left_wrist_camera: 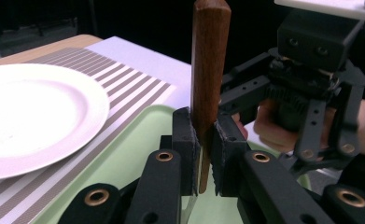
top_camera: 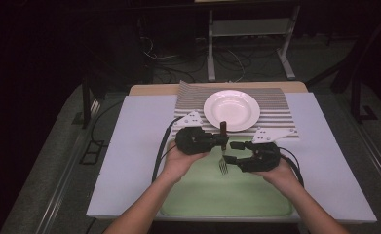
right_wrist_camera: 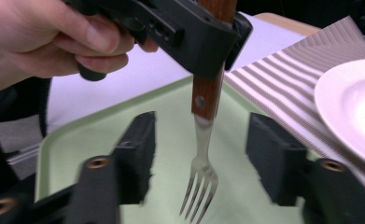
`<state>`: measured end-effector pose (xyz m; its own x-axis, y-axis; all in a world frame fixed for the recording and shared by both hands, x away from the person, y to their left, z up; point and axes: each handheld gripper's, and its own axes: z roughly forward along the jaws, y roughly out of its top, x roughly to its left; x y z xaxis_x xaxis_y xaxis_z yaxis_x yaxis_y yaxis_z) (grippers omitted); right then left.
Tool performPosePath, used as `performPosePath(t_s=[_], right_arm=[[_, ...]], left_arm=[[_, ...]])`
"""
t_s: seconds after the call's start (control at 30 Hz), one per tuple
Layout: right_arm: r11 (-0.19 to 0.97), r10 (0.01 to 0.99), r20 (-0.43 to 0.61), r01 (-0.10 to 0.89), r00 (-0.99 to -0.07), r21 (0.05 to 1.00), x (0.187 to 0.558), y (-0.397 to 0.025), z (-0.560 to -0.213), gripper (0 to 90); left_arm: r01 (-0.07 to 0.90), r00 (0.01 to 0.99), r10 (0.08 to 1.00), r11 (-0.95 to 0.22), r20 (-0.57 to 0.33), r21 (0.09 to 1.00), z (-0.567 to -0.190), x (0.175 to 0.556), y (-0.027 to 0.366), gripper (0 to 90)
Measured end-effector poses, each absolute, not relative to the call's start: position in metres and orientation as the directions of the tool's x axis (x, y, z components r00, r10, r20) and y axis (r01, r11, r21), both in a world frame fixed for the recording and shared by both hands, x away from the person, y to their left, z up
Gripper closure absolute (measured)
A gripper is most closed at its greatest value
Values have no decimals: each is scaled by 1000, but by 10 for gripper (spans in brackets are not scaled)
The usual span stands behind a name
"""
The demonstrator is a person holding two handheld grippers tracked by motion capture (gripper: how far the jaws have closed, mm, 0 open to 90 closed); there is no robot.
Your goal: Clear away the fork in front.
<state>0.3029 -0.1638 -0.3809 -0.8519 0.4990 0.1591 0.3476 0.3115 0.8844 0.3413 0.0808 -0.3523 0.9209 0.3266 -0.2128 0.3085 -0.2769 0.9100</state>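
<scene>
I have the fork [right_wrist_camera: 203, 154] clamped by its wooden handle in my left gripper [left_wrist_camera: 203, 158], jaws closed tight on the wood. Its long axis runs close to vertical: handle end up at 12 o'clock, tines hanging down at 6 o'clock, above the green tray [top_camera: 256, 195] without touching it. In the high view the fork [top_camera: 223, 146] sits at the tray's far edge, just at 6 o'clock from the white plate [top_camera: 232, 109].

My right gripper [right_wrist_camera: 199, 154] has its jaws spread wide, one on each side of the metal neck and tines, not touching them.

Room to move: the tray lies free toward 6 o'clock and the white table [top_camera: 129, 146] is bare at 9 and 3 o'clock. The striped placemat [top_camera: 276, 109] meets the tray's far rim at 12 o'clock, with the plate resting on it.

I can read no brand, label or writing anywhere.
</scene>
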Motion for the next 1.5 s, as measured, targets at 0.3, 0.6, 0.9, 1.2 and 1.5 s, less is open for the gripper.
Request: performPosePath(t_s=[0.3,0.6,0.9,1.2,1.5], right_arm=[[325,579,134,378,-804,867,304,-183,-395,173],[334,629,117,403,-769,852,295,-208,-414,95],[310,666,117,416,-737,855,283,-240,-422,87],[292,699,113,426,-706,856,268,-263,-431,83],[293,704,116,436,-700,851,265,-266,-435,85]], left_arm=[[313,924,309,-269,-227,911,-354,344,102,802],[337,911,327,-247,-249,908,-347,344,142,802],[337,911,334,-263,-243,904,-341,341,175,802],[356,903,344,-264,-257,896,-341,331,203,802],[380,898,337,-272,-282,884,-344,317,220,801]])
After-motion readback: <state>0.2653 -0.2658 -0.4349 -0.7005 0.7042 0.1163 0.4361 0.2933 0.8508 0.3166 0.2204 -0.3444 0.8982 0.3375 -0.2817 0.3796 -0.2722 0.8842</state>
